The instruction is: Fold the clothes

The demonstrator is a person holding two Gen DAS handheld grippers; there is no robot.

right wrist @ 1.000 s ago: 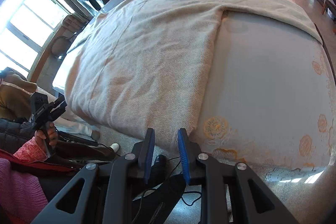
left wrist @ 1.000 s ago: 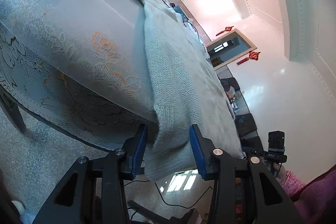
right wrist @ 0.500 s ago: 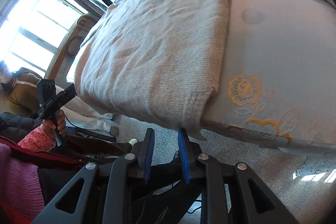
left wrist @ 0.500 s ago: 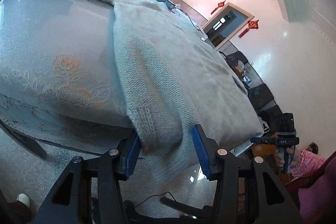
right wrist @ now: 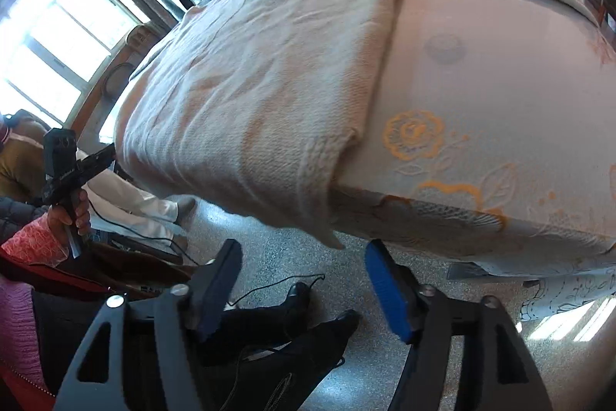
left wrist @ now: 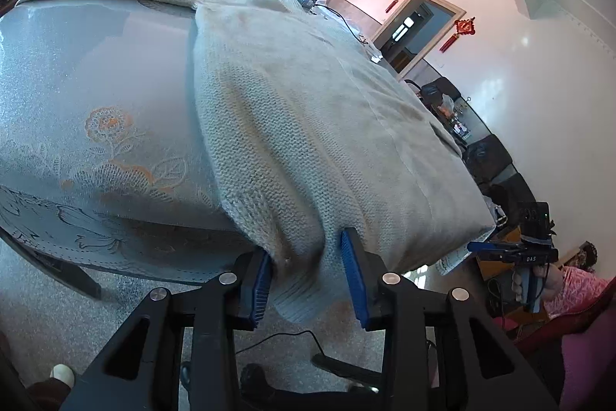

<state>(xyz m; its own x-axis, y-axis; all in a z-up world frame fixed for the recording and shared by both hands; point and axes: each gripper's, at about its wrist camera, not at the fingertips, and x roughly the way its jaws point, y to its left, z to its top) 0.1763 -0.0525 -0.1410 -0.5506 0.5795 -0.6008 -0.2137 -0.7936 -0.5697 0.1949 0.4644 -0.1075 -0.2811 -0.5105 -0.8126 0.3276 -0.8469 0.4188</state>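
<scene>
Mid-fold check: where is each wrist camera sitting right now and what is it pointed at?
Left wrist: below the table edge, looking up along the sweater; left gripper closing around its hem; right gripper and hand at right.
Right wrist: off the other hem corner; right gripper opening, nothing held.
Both show the sweater and the flowered table.

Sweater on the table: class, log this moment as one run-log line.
sweater: flat, hem overhanging table | left gripper: closing around hem corner | right gripper: opening, empty, below other corner

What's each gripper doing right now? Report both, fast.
Left gripper: jaws closing around the sweater hem, which hangs between them.
Right gripper: jaws opening, nothing held; the sweater corner hangs just above.
</scene>
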